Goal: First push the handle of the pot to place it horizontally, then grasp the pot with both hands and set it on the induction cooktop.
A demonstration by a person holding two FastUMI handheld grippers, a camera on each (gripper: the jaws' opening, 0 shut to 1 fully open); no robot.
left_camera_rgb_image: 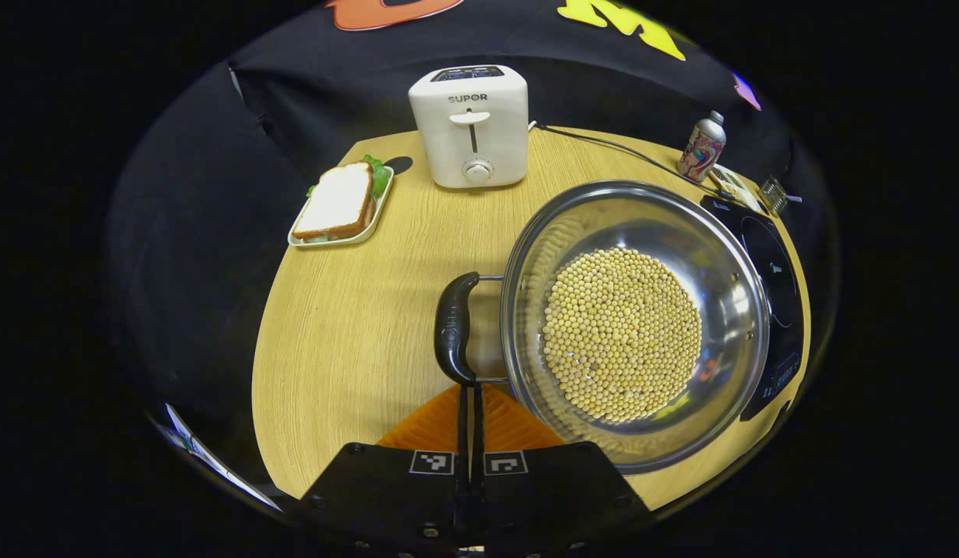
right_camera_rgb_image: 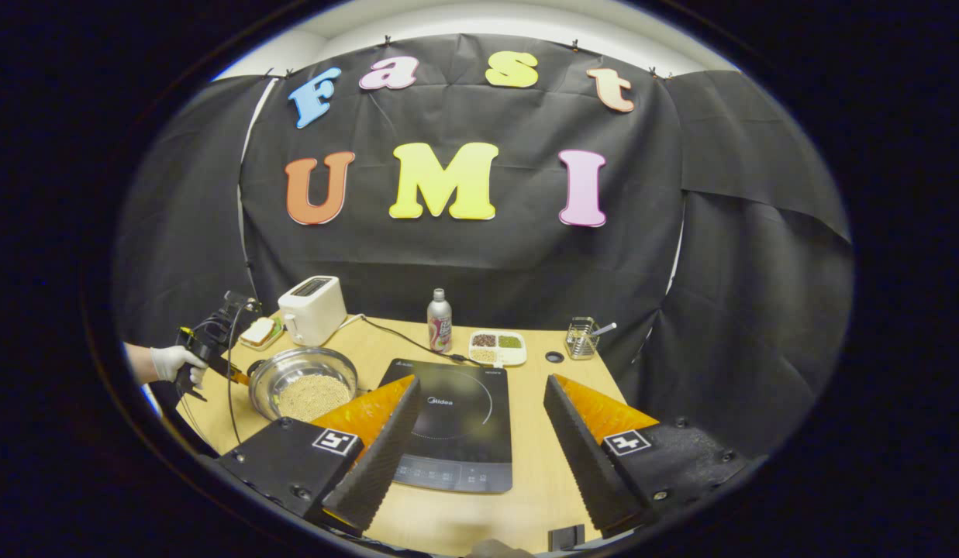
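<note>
Pot (left_camera_rgb_image: 634, 322) of beans sits on the worktop (left_camera_rgb_image: 347, 333), just left of the cooktop (right_camera_rgb_image: 456, 422). Its handle (left_camera_rgb_image: 454, 328) lies crosswise, dead ahead of my pressed-together left tongs (left_camera_rgb_image: 471, 422). Right tongs (right_camera_rgb_image: 479, 434) spread, over the cooktop, farther off.

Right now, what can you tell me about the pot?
The pot is a shiny, wide, bowl-shaped steel vessel, upright on the wooden table beside the induction cooktop, not on it. A layer of pale round beans covers its bottom. Its dark loop handle sits on wire brackets; the left gripper, fingers closed together, reaches its lower end.
</note>
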